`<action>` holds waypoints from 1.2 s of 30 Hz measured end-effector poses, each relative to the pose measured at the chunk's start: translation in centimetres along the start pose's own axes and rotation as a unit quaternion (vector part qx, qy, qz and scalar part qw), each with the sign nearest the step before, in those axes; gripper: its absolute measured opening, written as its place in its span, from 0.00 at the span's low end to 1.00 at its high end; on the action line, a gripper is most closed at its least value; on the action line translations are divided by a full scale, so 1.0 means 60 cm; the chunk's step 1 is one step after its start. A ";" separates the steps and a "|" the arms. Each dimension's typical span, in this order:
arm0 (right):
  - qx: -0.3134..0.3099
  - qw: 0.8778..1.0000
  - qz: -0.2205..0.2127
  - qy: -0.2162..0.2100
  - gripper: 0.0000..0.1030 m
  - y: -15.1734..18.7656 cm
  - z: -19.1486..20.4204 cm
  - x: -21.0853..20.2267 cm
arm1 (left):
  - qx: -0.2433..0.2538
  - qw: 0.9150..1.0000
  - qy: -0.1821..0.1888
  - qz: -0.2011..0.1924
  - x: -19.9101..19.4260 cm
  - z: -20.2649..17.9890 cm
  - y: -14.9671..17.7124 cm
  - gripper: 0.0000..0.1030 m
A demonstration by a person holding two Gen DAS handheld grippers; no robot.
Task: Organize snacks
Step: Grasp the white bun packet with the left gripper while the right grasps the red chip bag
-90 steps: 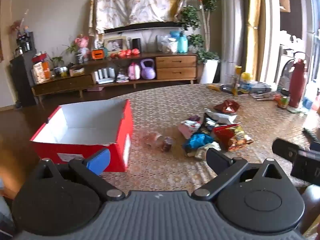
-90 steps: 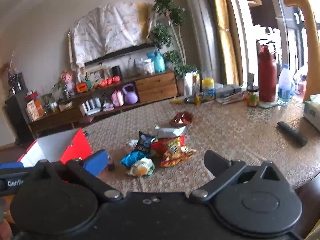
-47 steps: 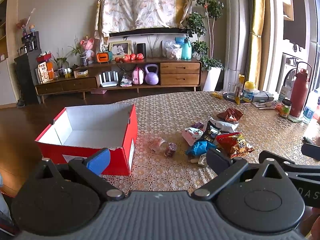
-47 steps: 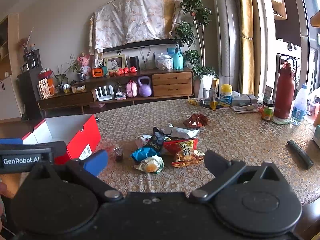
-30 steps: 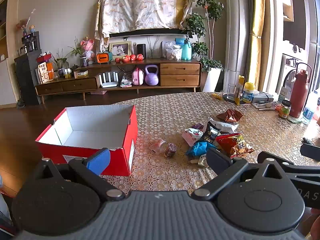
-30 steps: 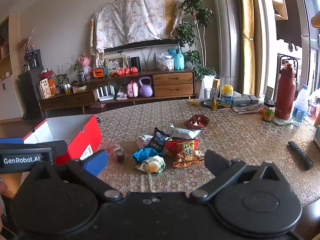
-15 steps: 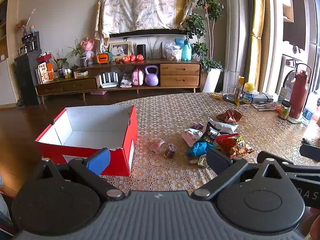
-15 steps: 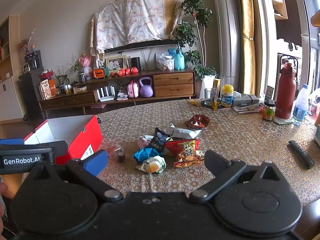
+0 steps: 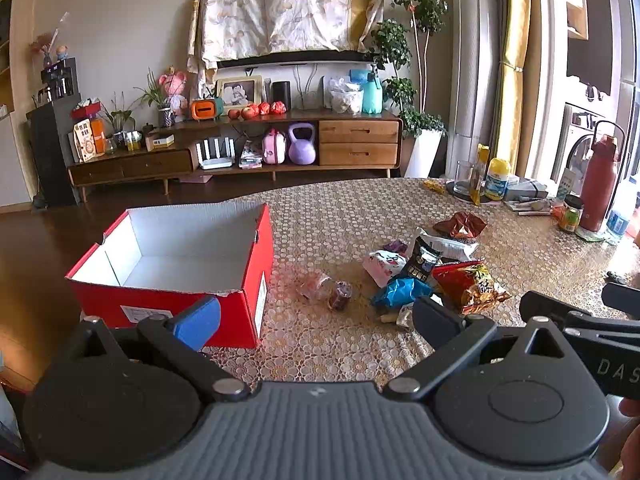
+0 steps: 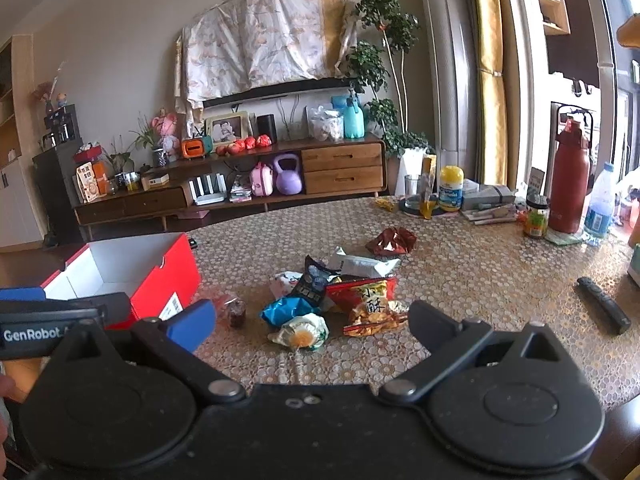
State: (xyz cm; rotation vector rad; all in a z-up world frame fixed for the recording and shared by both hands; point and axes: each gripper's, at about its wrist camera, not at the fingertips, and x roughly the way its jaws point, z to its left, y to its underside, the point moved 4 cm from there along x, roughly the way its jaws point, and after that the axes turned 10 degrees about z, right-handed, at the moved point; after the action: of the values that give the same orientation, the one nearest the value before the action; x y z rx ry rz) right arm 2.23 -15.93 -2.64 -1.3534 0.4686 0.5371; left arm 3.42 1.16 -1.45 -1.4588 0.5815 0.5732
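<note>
A pile of snack packets lies mid-table: a red-and-yellow chip bag (image 9: 470,285) (image 10: 370,302), a blue packet (image 9: 400,290) (image 10: 286,311), a black packet (image 10: 314,278), a white packet (image 10: 366,265) and a round pastry pack (image 10: 302,334). Two small wrapped sweets (image 9: 330,290) lie between the pile and an open, empty red box (image 9: 180,264) (image 10: 132,276) at the left. My left gripper (image 9: 316,318) is open and empty, short of the sweets. My right gripper (image 10: 310,322) is open and empty, near the pastry pack.
A crumpled red wrapper (image 10: 391,240) lies beyond the pile. A black remote (image 10: 603,309) lies at the right. A red flask (image 10: 570,184), water bottle (image 10: 598,206), jar (image 10: 536,216), glass (image 10: 412,192) and yellow-lidded tub (image 10: 450,188) stand along the far right edge.
Both grippers rose and levelled out since three seconds ago, then held nearly still for the last second. Nothing on the table has moved.
</note>
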 end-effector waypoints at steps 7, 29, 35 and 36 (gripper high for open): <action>0.000 1.000 0.004 0.002 1.00 -0.006 -0.014 0.030 | -0.006 1.000 0.021 0.014 0.034 0.002 -0.008 1.00; 0.011 0.995 0.099 0.002 0.88 -0.043 -0.128 0.237 | 0.113 0.988 0.093 0.043 0.226 -0.122 -0.013 0.99; -0.025 0.991 0.130 -0.004 0.84 -0.054 -0.135 0.307 | 0.131 0.985 0.098 0.062 0.285 -0.160 0.003 0.91; -0.028 0.990 0.135 -0.005 0.84 -0.056 -0.135 0.316 | 0.136 0.984 0.096 0.064 0.294 -0.166 0.004 0.89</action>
State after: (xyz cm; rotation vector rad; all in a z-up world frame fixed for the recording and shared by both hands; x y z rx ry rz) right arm 19.20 -22.64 -12.77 -1.3475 0.6385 0.7839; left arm 16.10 -8.65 -13.81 -1.2306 0.8751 0.4357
